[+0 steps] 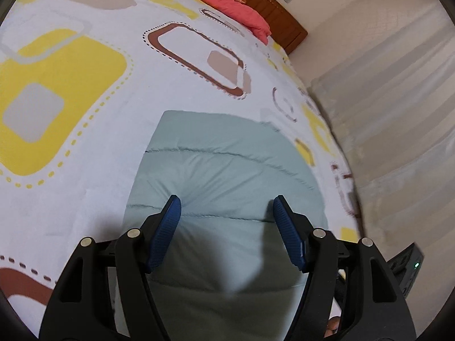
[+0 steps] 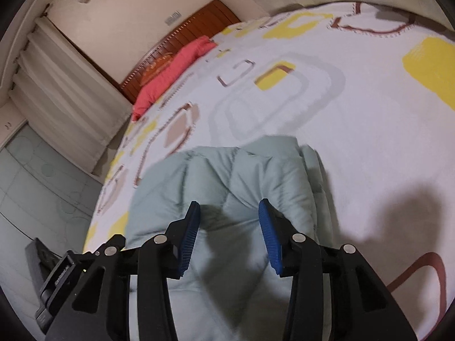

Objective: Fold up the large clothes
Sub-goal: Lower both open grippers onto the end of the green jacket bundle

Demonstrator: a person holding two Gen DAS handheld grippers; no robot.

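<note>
A pale green quilted jacket (image 1: 221, 170) lies folded on the bed, under both grippers. My left gripper (image 1: 227, 207) is open and empty, hovering just above the jacket's near part, with its blue pads (image 1: 167, 227) wide apart. In the right wrist view the jacket (image 2: 233, 176) shows puffy stitched panels and a folded edge at its right side. My right gripper (image 2: 229, 213) is open and empty above the jacket's middle.
The bed sheet (image 1: 99, 108) is white with yellow and brown squares. A red pillow (image 1: 227, 2) and a wooden headboard (image 1: 273, 8) are at the far end. Curtains (image 1: 398, 85) hang beside the bed. A dark device (image 2: 37, 258) sits on the tiled floor (image 2: 34, 187).
</note>
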